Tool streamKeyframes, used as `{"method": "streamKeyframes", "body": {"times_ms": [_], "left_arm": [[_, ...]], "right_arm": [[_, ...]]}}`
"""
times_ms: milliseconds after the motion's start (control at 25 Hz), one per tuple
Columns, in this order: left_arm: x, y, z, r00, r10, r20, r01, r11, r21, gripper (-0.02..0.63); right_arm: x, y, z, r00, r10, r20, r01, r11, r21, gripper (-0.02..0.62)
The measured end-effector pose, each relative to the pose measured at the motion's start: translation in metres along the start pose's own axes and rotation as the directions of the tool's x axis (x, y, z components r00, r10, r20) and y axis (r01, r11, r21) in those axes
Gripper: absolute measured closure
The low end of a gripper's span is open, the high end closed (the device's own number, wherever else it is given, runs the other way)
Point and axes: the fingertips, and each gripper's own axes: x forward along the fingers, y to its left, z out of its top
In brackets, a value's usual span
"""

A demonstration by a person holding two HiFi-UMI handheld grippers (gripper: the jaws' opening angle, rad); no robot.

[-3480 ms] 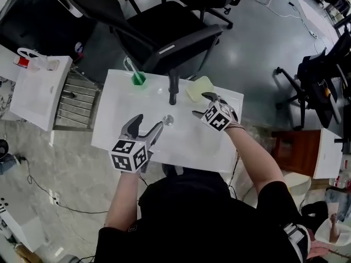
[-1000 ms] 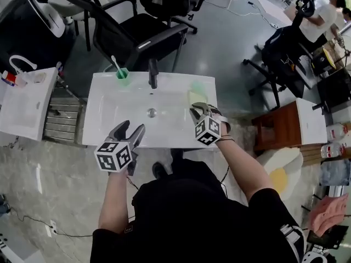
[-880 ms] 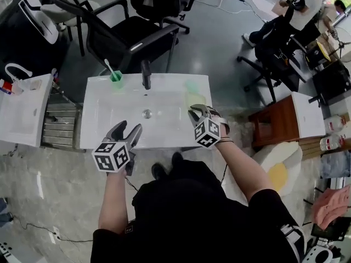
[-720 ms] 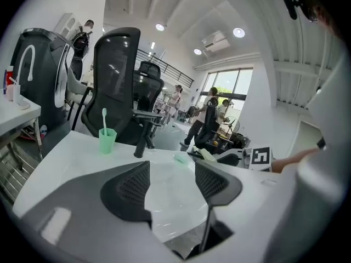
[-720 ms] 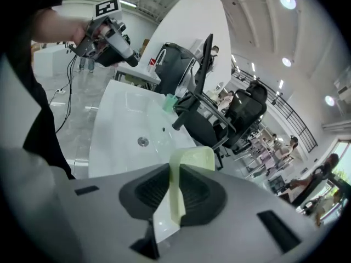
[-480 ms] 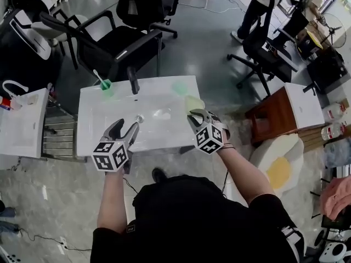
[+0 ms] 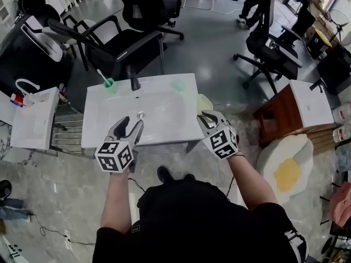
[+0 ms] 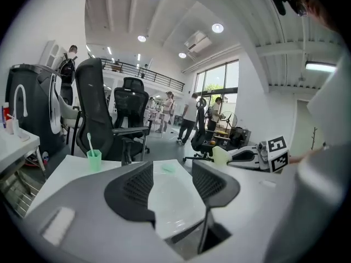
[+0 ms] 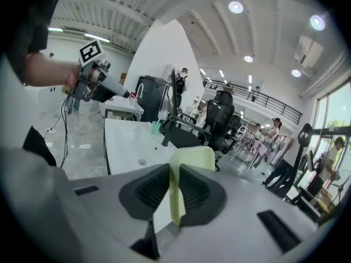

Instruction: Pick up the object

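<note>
A flat pale yellow-green piece [image 7: 204, 102] stands on edge between the pads of my right gripper [image 7: 204, 115], which is shut on it just off the right end of the white sink [image 7: 164, 106]. In the right gripper view the piece [image 9: 192, 159] sticks up out of the right gripper [image 9: 175, 175]. My left gripper [image 7: 130, 126] hovers over the sink's front edge near the drain [image 7: 141, 115]. Its jaws are closing with nothing between them [image 8: 171, 171]. The left gripper view also shows the right gripper [image 8: 241, 156] holding the piece [image 8: 221, 155].
A black faucet [image 7: 133, 82], a green cup with a toothbrush [image 7: 109, 83] and a green patch [image 7: 178, 85] sit along the sink's far rim. Black office chairs [image 7: 137, 26] stand behind. A second white basin [image 7: 33, 119] is at left, a wooden cabinet [image 7: 290, 111] at right.
My right gripper has carried the pale piece from over the sink's right end to just beyond its right edge. The left jaws have narrowed a little. The view has shifted.
</note>
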Motion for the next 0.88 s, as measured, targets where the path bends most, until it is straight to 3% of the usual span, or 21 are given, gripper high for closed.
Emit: {"method": "streamKeyframes", "body": {"times_ms": [440,880], "left_arm": [[-0.04,-0.026,0.0,0.991,0.125,0.041,-0.126,0.991,0.032,0.436],[-0.046,-0.013,0.036,0.989,0.109,0.104,-0.117,0.99,0.076,0.439]], "right_arm": [[-0.064,-0.026,0.001,0.978,-0.018,0.207,-0.048,0.949,0.313,0.532],[-0.097,-0.062,0.043,0.93,-0.122,0.346,-0.031,0.914,0.406,0.532]]}}
